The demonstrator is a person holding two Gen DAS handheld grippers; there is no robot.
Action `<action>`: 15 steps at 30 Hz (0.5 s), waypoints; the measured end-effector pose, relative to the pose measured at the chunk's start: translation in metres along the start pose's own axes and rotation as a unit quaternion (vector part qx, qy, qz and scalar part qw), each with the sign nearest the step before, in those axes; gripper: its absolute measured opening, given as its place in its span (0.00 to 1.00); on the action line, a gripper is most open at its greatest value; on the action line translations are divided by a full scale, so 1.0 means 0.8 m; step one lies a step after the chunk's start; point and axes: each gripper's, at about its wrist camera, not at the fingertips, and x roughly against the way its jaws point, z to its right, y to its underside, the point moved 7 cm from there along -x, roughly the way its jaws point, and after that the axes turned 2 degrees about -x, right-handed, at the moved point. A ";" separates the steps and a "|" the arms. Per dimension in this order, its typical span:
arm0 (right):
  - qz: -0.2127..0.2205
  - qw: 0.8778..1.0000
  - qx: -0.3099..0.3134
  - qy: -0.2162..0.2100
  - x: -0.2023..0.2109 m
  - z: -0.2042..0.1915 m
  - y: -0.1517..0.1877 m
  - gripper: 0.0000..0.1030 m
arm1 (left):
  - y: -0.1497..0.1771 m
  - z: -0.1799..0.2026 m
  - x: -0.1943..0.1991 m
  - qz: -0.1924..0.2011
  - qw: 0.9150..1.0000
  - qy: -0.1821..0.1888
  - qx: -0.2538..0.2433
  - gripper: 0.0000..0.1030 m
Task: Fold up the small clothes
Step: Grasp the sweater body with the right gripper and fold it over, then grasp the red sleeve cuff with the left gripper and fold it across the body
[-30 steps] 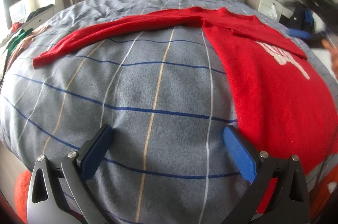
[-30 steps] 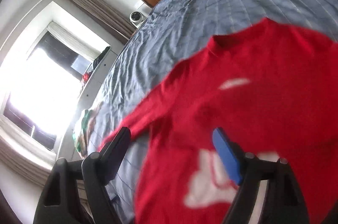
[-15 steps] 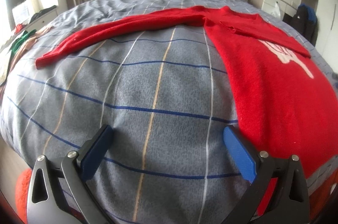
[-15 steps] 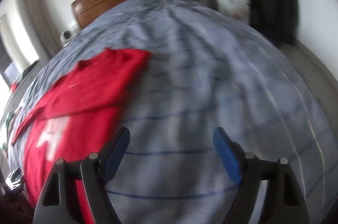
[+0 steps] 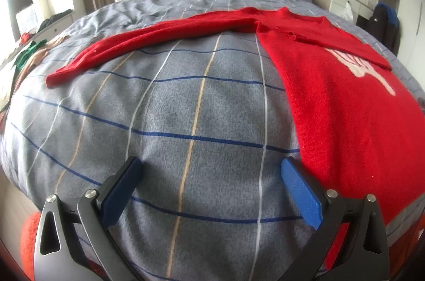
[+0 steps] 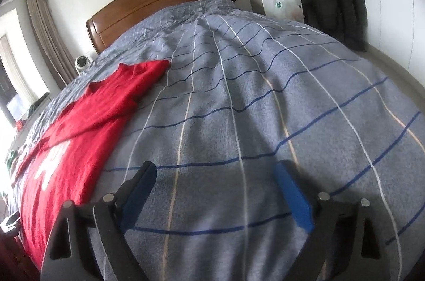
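With one sleeve lying folded across the red sweater (image 5: 345,100), both the left gripper (image 5: 209,188) and right gripper (image 6: 215,190) are hovering with jaws apart and empty, so the long sleeve (image 5: 148,42) at the upper left is probably waiting to be pinched next.

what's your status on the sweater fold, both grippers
Left gripper open, empty. Right gripper open, empty. Red knit sweater flat on grey checked bedspread, one sleeve outstretched. Nothing blocking.

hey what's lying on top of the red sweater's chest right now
One sleeve is folded diagonally across the red sweater, covering the top of its white print. The other sleeve lies stretched out on the bedspread. What the fold hides cannot be seen.
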 end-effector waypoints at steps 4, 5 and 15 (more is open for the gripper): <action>0.001 1.000 0.000 0.000 -0.001 0.000 0.001 0.87 | 0.000 0.000 0.000 -0.001 1.000 -0.001 0.001 1.00; 0.001 1.000 0.000 0.000 -0.001 0.000 0.001 0.87 | 0.000 0.000 0.000 -0.002 1.000 0.000 0.001 1.00; 0.001 1.000 0.000 -0.001 -0.001 0.000 0.001 0.87 | 0.001 -0.003 0.002 -0.017 1.000 0.002 0.003 1.00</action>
